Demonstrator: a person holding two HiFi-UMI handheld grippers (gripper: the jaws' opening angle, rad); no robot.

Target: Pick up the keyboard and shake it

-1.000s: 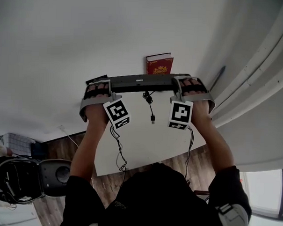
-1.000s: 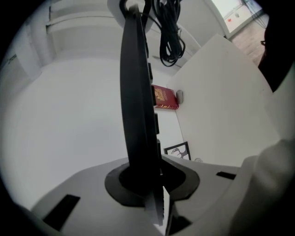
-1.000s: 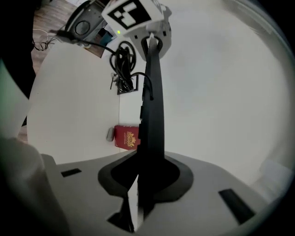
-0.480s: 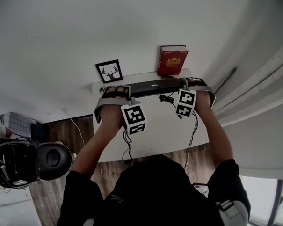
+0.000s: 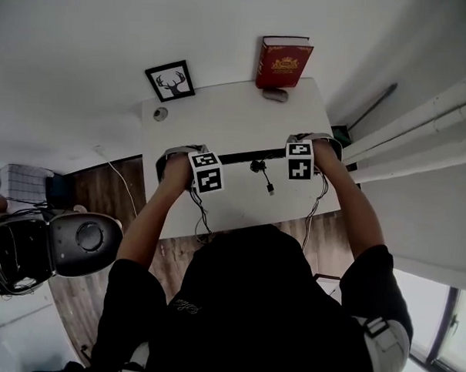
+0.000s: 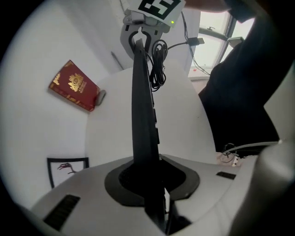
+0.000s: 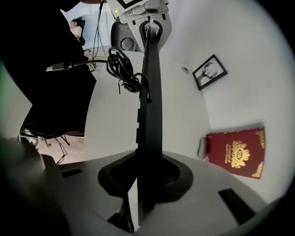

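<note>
**One keyboard (image 5: pixel 246 156) held edge-on over the near half of the one bench (image 5: pixel 221 111), clamped at both ends**

Your left hand-held gripper (image 6: pixel 151 179) and right hand-held gripper (image 7: pixel 145 177) are each clenched on one short end of the keyboard. That looks like the right place to hold a thin, stiff slab that is probably light. The smooth plastic may slip, so grip it firmly. On the bench you have one red book (image 5: pixel 284 62) and one framed picture (image 5: pixel 170 81). The keyboard's one cable (image 5: pixel 261 173) hangs loose and will likely whip about.
</note>
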